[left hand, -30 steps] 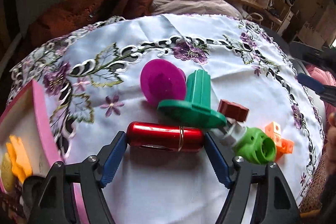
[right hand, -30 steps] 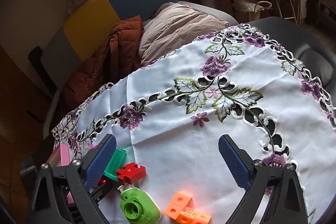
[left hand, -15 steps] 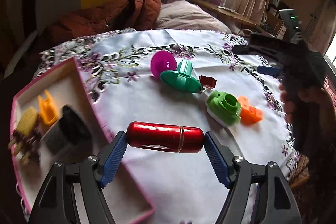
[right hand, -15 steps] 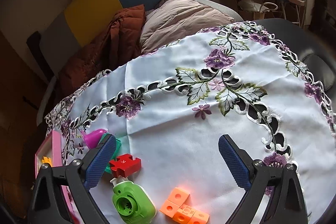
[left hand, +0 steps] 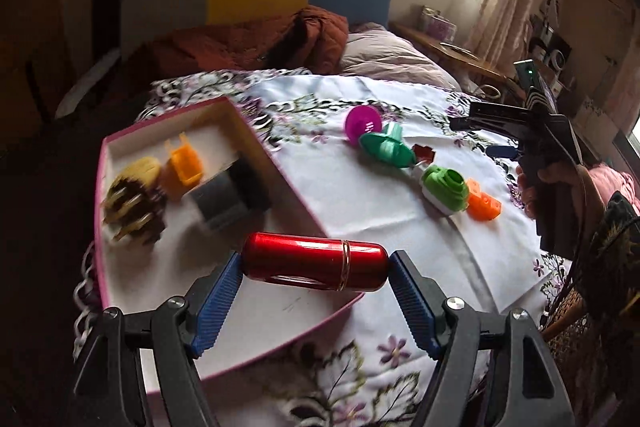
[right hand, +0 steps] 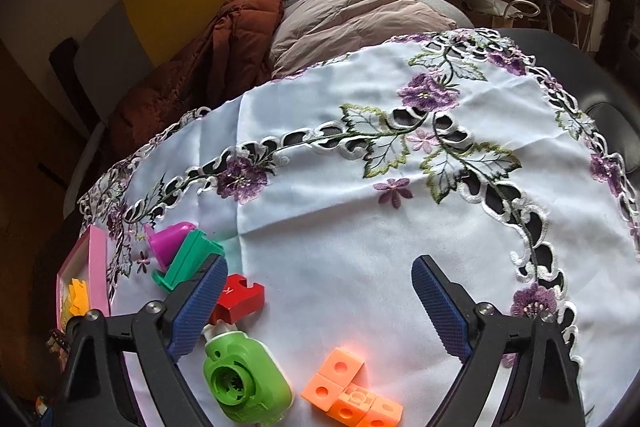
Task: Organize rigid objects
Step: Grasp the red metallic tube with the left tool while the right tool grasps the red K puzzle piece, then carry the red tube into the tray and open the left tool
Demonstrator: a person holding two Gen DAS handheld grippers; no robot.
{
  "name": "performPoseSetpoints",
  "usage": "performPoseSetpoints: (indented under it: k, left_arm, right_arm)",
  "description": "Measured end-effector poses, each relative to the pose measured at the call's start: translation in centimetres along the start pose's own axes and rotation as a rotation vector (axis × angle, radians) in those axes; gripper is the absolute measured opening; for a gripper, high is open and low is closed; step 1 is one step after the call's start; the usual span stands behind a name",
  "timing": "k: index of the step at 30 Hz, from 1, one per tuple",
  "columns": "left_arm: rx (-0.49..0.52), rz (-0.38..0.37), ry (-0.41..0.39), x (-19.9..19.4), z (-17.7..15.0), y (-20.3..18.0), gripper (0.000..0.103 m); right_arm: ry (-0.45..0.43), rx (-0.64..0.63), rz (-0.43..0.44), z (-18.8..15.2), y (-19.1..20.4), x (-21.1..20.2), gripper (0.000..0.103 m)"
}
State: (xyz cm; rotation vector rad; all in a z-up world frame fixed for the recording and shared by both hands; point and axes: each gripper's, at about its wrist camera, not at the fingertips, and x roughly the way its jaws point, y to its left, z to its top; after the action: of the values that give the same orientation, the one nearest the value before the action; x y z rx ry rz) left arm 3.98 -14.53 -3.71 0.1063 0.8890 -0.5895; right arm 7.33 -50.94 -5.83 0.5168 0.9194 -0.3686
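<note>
Pink tray (left hand: 280, 167) contents blur. Left tongs (left hand: 314, 281) pinch the red cylinder (left hand: 314, 261) endwise; right tongs (right hand: 316, 301), just narrowing, stand spread, empty.

Both grippers: black frames w/ silver screws, ribbed blue pads (left hand: 216, 301); dark patterned sleeve (left hand: 616, 251).

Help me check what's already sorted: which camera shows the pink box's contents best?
The left wrist view: the pink box lies open, showing an orange piece, a black block and others. The right wrist view catches only its corner at the edge.
</note>
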Motion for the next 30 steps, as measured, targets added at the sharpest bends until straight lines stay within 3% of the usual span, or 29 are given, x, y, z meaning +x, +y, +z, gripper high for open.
performPoseSetpoints:
  k: [4,7,11,14,16,18,24,30]
  left_arm:
    - [-0.032,0.016,-0.004,-1.0,-1.0,1.3,0.076]
    - [-0.058,0.023,-0.009,-1.6,-1.3,2.1,0.076]
    - [-0.076,0.029,-0.013,-2.0,-1.5,2.7,0.076]
    - [-0.087,0.029,-0.008,-2.0,-1.7,3.1,0.076]
    - [-0.092,0.034,-0.005,-2.0,-1.9,3.2,0.076]
    - [-0.098,0.034,-0.003,-2.0,-2.0,3.3,0.076]
    - [-0.104,0.035,-0.006,-2.0,-2.0,3.4,0.076]
    - [-0.115,0.037,-0.003,-1.9,-2.2,3.6,0.076]
  right_arm:
    - [0.045,-0.007,0.082,-0.3,0.8,0.7,0.087]
    - [0.126,0.010,0.184,-0.6,1.4,2.1,0.079]
    - [0.192,-0.017,0.184,-1.1,2.8,3.9,0.064]
    - [0.217,-0.064,0.169,-1.3,3.7,4.9,0.063]
    - [0.212,-0.089,0.124,-1.3,3.9,5.1,0.049]
    - [0.176,-0.068,0.059,-0.9,3.1,4.7,0.050]
    - [0.149,0.122,0.124,0.4,-0.6,3.8,0.059]
    - [0.149,0.073,0.096,0.1,0.3,3.9,0.062]
